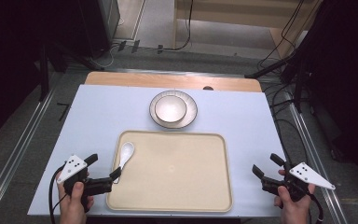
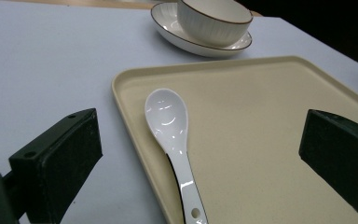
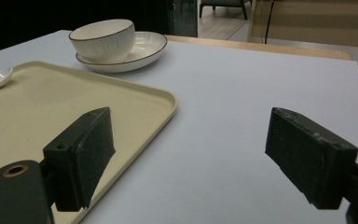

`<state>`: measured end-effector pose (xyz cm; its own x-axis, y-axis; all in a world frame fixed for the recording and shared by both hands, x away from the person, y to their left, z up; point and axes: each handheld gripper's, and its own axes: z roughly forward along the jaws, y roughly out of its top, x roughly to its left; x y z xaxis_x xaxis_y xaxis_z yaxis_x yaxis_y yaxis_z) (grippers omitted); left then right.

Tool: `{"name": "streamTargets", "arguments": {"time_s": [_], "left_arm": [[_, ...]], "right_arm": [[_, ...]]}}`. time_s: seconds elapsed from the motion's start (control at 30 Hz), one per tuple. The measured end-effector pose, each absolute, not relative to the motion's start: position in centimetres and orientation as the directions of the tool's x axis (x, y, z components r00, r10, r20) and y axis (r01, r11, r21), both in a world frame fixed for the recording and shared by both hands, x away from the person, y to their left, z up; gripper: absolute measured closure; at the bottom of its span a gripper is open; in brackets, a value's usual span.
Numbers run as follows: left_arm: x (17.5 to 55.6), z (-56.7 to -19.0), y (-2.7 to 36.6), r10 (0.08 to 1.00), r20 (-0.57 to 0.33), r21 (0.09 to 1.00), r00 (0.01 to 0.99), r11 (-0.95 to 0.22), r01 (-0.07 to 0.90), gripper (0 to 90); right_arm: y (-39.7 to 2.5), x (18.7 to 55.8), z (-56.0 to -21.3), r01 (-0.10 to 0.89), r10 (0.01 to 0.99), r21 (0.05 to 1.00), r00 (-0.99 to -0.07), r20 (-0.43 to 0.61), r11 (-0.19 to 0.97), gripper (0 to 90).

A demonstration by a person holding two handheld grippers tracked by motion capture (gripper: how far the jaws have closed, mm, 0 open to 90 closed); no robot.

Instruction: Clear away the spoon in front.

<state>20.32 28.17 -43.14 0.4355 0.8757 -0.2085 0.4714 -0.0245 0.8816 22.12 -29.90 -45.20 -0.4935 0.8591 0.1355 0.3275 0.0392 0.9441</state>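
A white ceramic spoon (image 1: 126, 154) (image 2: 173, 135) lies on the left rim of the beige tray (image 1: 182, 196) (image 2: 270, 116) (image 3: 37, 107), bowl end pointing away. My left gripper (image 1: 104, 165) (image 2: 200, 154) is open just behind the spoon's handle, one jaw over the table, the other over the tray. A white bowl (image 1: 170, 108) (image 2: 213, 21) (image 3: 103, 38) sits in a white plate (image 1: 189, 119) (image 2: 186, 39) (image 3: 144, 49) beyond the tray. My right gripper (image 1: 266, 164) (image 3: 189, 158) is open over bare table right of the tray, holding nothing.
The pale blue tabletop (image 1: 98, 112) has free room on both sides of the tray. A wooden strip (image 1: 168, 80) runs along the far edge. Cables (image 1: 279, 51) and dark stands lie on the floor beyond the table.
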Motion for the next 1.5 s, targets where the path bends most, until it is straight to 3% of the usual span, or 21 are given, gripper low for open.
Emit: {"name": "streamTargets", "arguments": {"time_s": [1.03, 1.5], "left_arm": [[20.6, -41.9, 34.8, 0.871, -0.194, 0.934, 0.451, 0.023, 0.357, 0.0], [20.6, -42.1, 34.7, 0.871, -0.177, 0.931, 0.458, -0.002, 0.365, 0.0]], "right_arm": [[-30.7, 22.1, -44.9, 0.32, 0.866, 0.947, -0.477, 0.15, 0.012, 14.5], [-30.8, 22.1, -44.9, 0.325, 0.871, 0.946, -0.466, 0.156, 0.005, 13.8]]}}
